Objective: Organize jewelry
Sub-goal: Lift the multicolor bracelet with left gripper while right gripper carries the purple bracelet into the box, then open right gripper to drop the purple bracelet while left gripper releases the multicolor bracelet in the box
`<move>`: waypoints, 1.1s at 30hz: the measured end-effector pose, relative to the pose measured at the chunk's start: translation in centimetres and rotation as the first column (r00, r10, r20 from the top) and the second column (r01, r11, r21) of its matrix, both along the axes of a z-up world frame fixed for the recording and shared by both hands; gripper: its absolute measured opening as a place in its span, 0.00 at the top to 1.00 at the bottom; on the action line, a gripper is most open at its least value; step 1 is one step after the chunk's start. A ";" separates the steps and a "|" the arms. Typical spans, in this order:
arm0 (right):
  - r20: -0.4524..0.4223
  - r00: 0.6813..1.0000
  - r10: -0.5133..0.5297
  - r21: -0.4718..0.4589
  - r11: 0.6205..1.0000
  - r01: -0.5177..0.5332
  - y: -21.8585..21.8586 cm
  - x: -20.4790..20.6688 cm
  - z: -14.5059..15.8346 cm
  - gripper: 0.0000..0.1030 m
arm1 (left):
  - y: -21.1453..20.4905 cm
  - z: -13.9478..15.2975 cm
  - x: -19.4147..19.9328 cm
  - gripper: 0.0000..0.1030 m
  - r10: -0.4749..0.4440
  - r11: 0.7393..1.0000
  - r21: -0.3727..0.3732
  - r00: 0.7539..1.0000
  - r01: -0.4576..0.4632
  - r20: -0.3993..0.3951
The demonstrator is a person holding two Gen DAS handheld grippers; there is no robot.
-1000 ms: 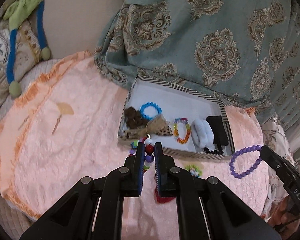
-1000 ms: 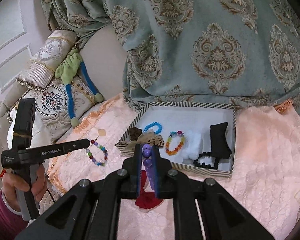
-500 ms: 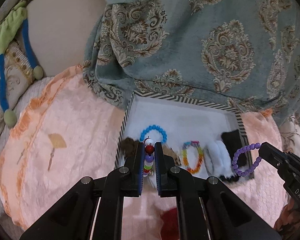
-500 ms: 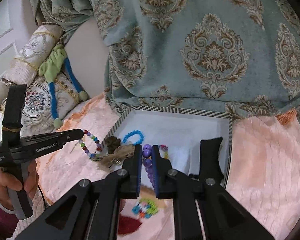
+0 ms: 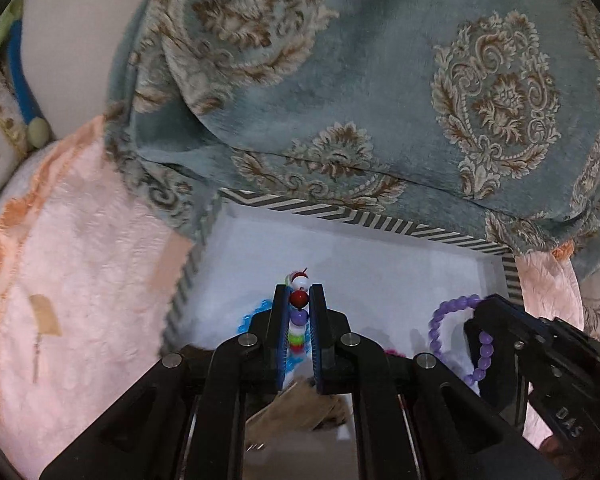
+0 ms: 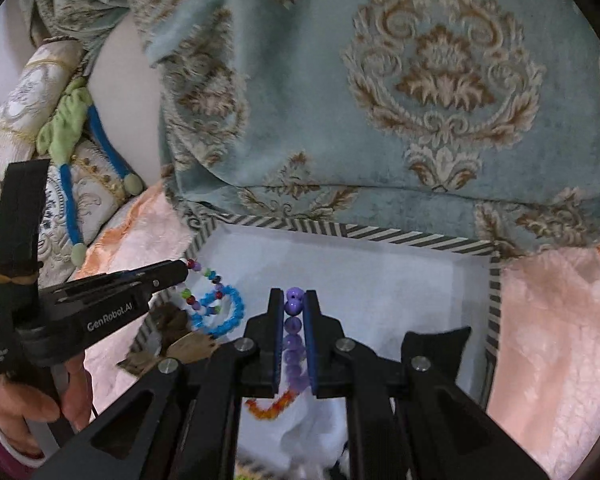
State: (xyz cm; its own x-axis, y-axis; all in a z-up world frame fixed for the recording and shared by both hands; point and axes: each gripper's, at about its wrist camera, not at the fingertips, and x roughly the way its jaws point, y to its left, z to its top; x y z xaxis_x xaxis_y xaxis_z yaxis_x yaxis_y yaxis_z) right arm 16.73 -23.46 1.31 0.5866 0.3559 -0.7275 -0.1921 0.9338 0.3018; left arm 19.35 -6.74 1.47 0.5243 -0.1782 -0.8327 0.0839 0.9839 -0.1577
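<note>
The left gripper (image 5: 299, 300) was clenched on a multicoloured glass-bead bracelet (image 5: 299, 299), holding it above the white floor of the shallow striped-rim cardboard box (image 5: 380, 224), near its left edge. The right gripper (image 6: 294, 306) was clamped on a purple round-bead bracelet (image 6: 294, 305) over the box's middle. A bright blue beaded bracelet (image 6: 230, 312) lay by the left wall, beside a black velvet cushion (image 6: 436, 344) near the right wall.

White letters "GenRobot.AI" sit on the left gripper (image 6: 182, 270), at the left of the right wrist view; "DAS" sits on the right gripper (image 5: 480, 312), lower right of the left wrist view.
</note>
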 end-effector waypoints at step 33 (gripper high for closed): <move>0.035 0.992 -0.122 -0.135 0.983 0.126 -1.6 -4.4 0.0 0.54 | 0.3 0.3 -6.1 0.84 -0.038 0.996 0.084 0.999 0.035 0.034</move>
